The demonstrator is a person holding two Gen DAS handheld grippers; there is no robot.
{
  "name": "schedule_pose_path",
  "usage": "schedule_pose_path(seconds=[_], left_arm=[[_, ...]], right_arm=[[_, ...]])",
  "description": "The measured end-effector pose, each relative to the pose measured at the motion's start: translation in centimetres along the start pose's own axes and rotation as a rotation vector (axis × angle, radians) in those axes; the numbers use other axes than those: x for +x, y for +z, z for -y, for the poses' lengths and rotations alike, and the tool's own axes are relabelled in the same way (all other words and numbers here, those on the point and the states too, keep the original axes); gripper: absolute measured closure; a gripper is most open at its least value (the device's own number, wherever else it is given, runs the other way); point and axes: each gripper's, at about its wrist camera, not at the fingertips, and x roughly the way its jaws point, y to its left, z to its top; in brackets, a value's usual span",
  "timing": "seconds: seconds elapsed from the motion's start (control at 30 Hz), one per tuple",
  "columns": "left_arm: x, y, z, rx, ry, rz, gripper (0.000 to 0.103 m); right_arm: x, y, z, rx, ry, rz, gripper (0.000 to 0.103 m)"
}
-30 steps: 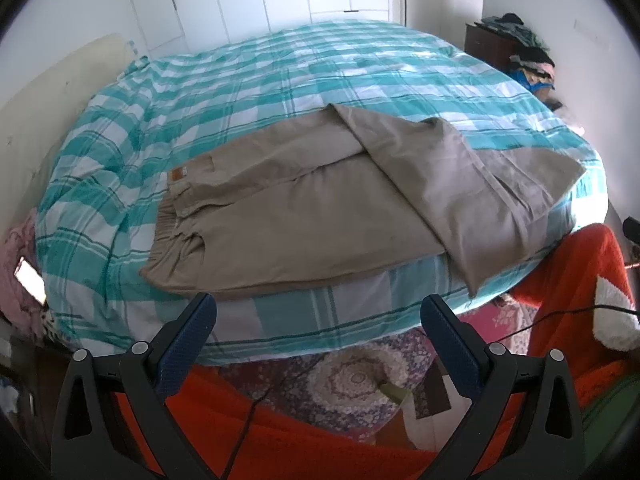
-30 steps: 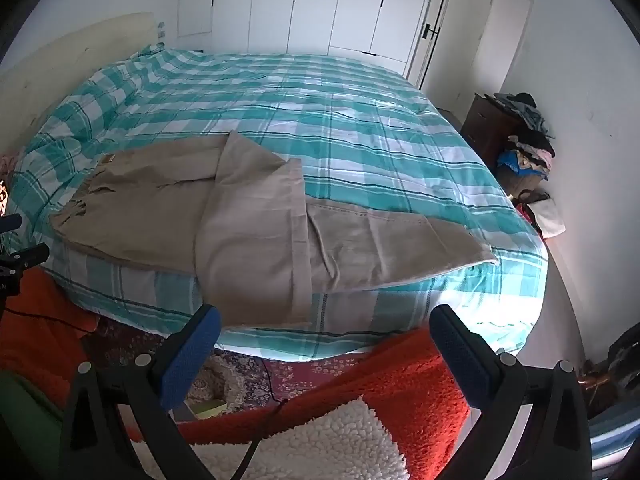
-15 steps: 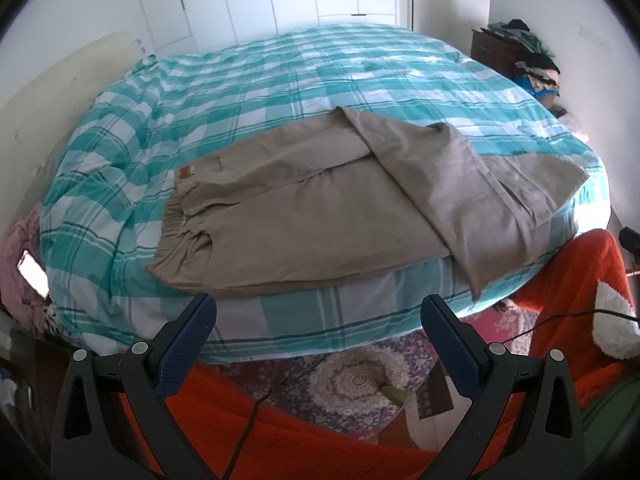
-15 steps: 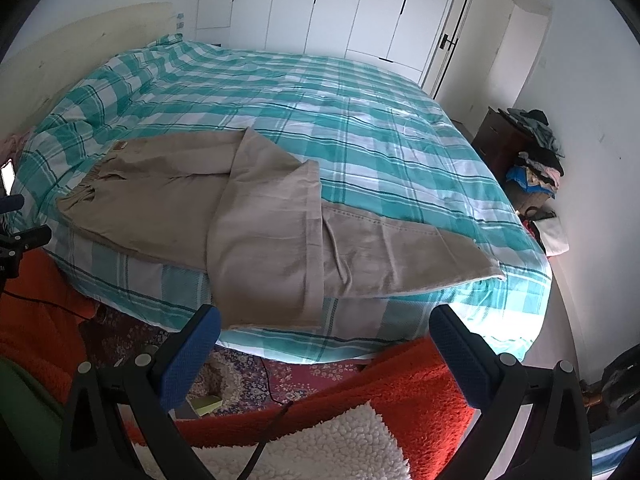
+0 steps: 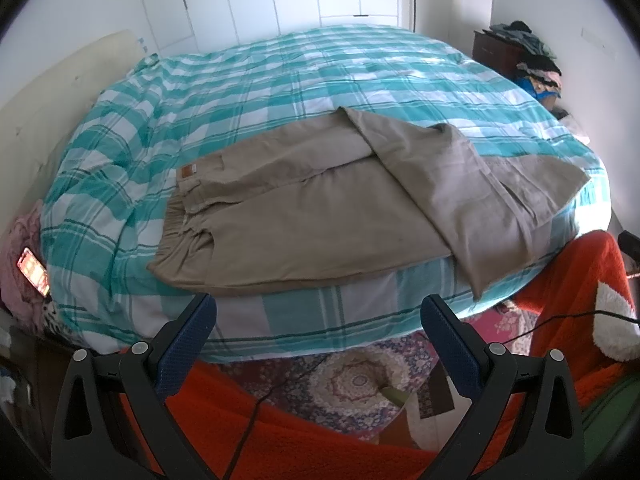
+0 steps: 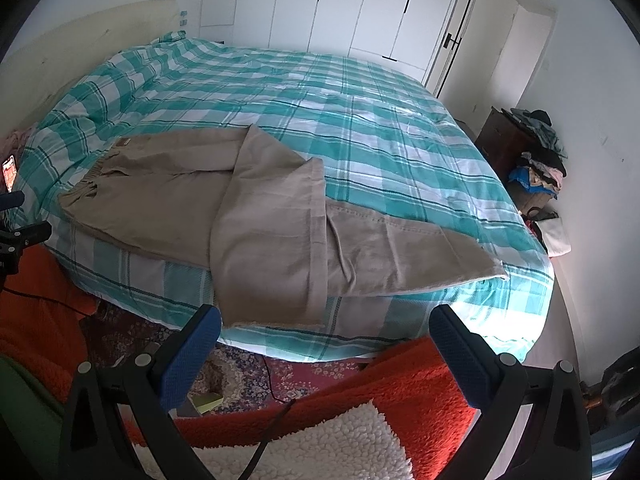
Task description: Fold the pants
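white wardrobe (image 6: 360, 12) behind a teal plaid bed (image 6: 380, 128); dark dresser (image 6: 500, 136) heaped with clothes (image 6: 540, 160); patterned rug (image 5: 360, 380) below.

Matt beige woven cloth: pants (image 5: 304, 216). Soft checked cotton-like cloth: bed cover (image 5: 320, 76). Fuzzy orange pile: blanket (image 6: 404, 384). Matt black plastic with textured blue pads (image 5: 188, 344): left gripper (image 5: 318, 320), right gripper (image 6: 325, 330).
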Motion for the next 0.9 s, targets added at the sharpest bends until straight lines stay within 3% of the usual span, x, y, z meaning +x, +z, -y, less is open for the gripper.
schedule_pose_path(seconds=[0.9], left_arm=[[0.33, -0.08, 0.11, -0.002, 0.0, -0.003, 0.001]], right_arm=[[0.77, 0.12, 0.11, 0.017, 0.03, 0.004, 0.0]])
